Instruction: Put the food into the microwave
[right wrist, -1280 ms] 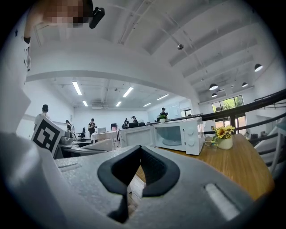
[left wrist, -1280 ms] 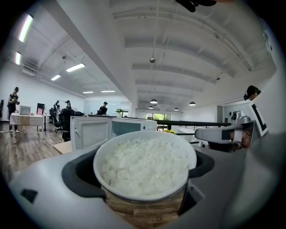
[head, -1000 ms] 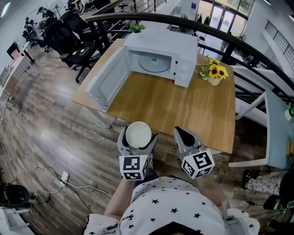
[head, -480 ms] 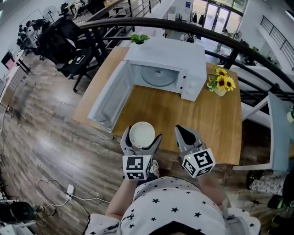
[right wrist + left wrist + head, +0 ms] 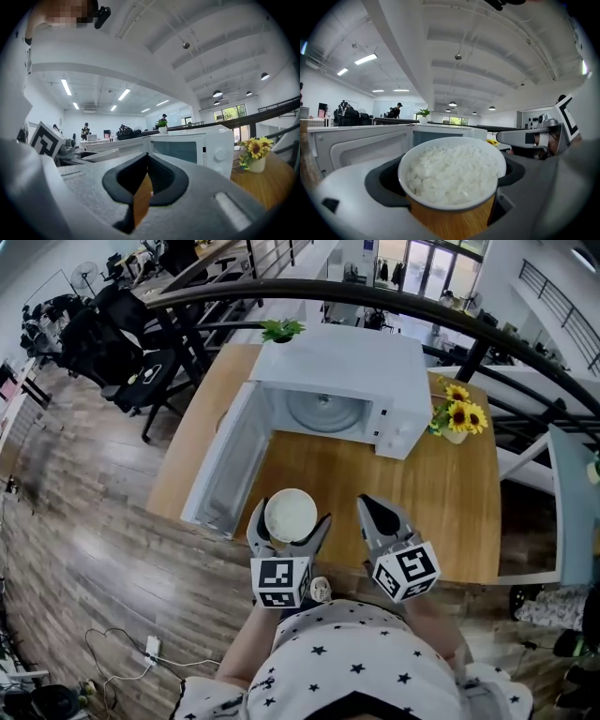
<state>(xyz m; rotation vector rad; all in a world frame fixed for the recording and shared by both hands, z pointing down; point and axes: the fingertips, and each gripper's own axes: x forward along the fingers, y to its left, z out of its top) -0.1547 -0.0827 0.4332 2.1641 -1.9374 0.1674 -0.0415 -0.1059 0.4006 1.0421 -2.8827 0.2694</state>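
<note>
The left claw is clamped round a bowl of white rice, 1 jaw on each side of its wall just under the rim. The bowl sits level with the rice well inside the rim, probably so nothing tips out on the way. From the head view it hangs over the near edge of the wooden worktop, at 6 o'clock from the microwave and well apart from it.

The microwave's door is swung fully open toward 8 o'clock, baring the cavity and its glass turntable, so the path straight toward 12 o'clock looks clear.

The right claw is closed on nothing, its jaws meeting at the tips, and it is held beside the left one at 3 o'clock, likely kept free for the door.

A vase of sunflowers stands at 3 o'clock of the microwave, out of the way. The food is not yet inside; carrying it forward and lowering it onto the turntable comes next, by my reading.
</note>
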